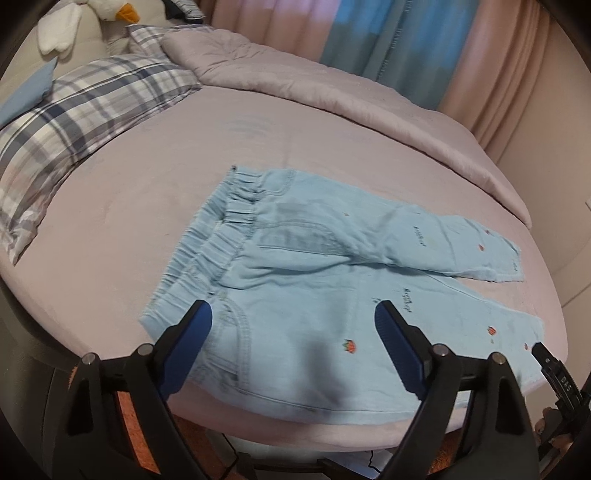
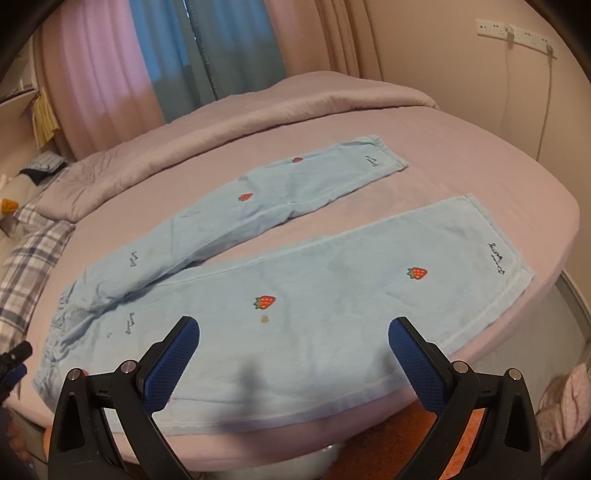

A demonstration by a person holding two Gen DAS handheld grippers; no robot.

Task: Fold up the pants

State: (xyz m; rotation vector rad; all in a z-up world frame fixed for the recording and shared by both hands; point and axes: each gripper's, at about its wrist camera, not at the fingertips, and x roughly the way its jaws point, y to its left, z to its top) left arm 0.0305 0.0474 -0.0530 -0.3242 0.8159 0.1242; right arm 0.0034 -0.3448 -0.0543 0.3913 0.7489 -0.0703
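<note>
pants (image 1: pixel 325 280) lie flat on the bed (image 1: pixel 147 206), legs splayed, nothing folded yet. left gripper (image 1: pixel 293 325) jaws apart above the near hip, right gripper (image 2: pixel 293 338) apart above the near leg, neither gripping. pinch the near edge at waistband and hem together, lift evenly, lay near leg onto far leg

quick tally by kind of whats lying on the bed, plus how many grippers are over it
light blue strawberry pants: 1
plaid pillows: 2
lilac duvet: 1
plush duck: 1
grippers: 2, the left gripper and the right gripper, both open above the pants
total: 7
</note>
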